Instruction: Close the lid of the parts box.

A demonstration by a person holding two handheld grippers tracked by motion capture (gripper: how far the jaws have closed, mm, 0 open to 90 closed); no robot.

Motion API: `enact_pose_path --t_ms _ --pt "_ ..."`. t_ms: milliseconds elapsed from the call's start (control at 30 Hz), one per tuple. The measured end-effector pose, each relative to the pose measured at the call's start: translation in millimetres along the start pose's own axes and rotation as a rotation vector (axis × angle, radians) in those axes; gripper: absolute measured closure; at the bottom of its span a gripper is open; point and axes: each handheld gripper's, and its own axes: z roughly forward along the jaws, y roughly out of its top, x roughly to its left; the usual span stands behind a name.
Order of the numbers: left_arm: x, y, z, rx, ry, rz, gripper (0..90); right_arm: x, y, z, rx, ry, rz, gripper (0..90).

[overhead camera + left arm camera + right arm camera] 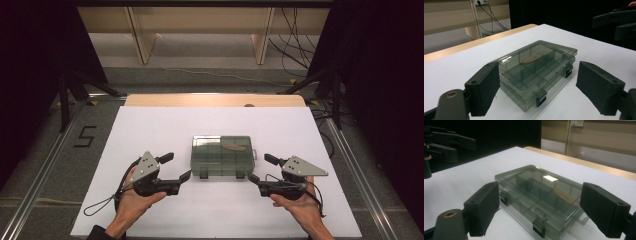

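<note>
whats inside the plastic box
Through the closed, smoke-tinted lid of the plastic box, dividers split it into compartments. One small tan, flat, oval object lies in a far compartment; what it is cannot be told. The other compartments look empty, though tint and glare blur them.

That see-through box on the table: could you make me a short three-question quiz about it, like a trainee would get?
1. True or false: the lid of the smoky plastic box is shut, with both black latches on its front edge fastened.
2. Which is right? A: the left gripper is clamped on the box. B: both it and the right gripper are open, one at each side of the box, touching nothing. C: the right gripper is lifting the lid.
3. Fill in: through the lid, one compartment holds a small ______-coloured piece.

Key: 1 true. 2 B. 3 tan; what it is cannot be told.
</note>
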Motion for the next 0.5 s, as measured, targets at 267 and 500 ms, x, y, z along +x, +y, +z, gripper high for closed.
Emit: enact_pose_path --t_ms 267,500 --pt "-4.7 0.6 -4.3 -0.012 -0.007 0.002 17.0 6.4 -2.6 -3.4 -0.008 0.011 0.0 16.7" --pt "-9.3 1.8 -11.0 -0.02 -0.01 -0.002 16.7 9.7 -3.4 -8.5 -0.004 0.005 -0.01 16.7"
